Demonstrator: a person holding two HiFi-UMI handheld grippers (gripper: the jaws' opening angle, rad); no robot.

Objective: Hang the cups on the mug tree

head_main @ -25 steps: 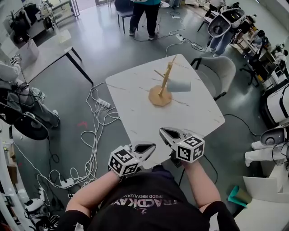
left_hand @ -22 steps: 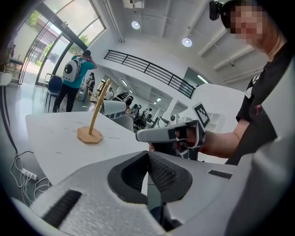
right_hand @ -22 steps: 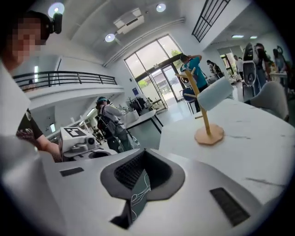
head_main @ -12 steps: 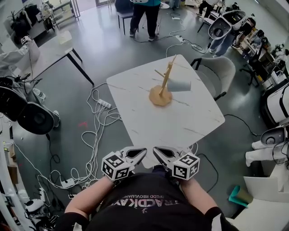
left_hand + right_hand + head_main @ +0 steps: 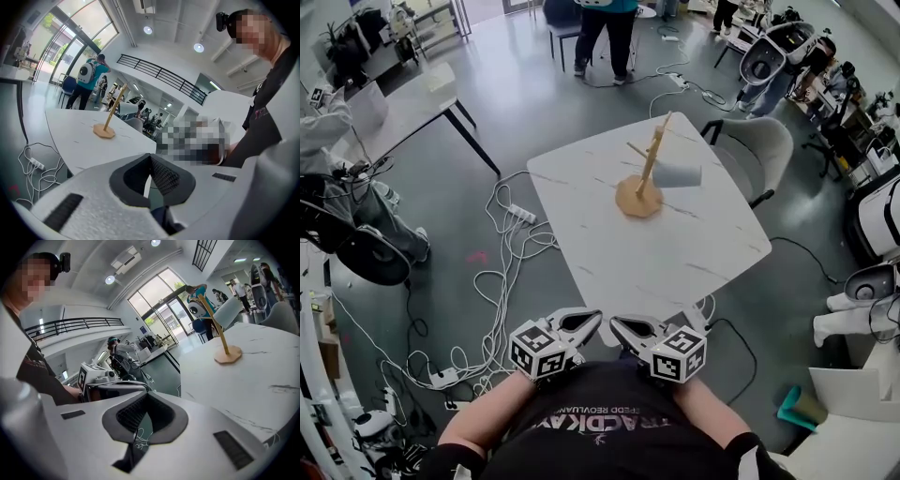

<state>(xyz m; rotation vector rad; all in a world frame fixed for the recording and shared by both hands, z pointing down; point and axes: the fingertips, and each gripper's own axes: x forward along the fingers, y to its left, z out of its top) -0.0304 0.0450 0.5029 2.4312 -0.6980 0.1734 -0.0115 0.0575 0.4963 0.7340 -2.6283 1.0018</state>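
The wooden mug tree [image 5: 643, 174] stands upright toward the far side of the white table [image 5: 675, 253]. A white cup [image 5: 679, 174] hangs on its right side. The tree [image 5: 110, 116] also shows far off in the left gripper view, and the tree [image 5: 220, 333] with the cup [image 5: 226, 311] shows in the right gripper view. My left gripper [image 5: 594, 318] and right gripper [image 5: 616, 322] are close to my body at the table's near edge, tips nearly touching each other. Both are shut with nothing between the jaws.
A grey chair [image 5: 754, 150] stands at the table's far right. Cables [image 5: 502, 272] and a power strip [image 5: 522, 215] lie on the floor to the left. A person [image 5: 602, 28] stands beyond the table. A second table [image 5: 398, 108] is far left.
Both grippers have drawn back from over the table toward my body and come closer together. The mug tree and the cup have not moved.
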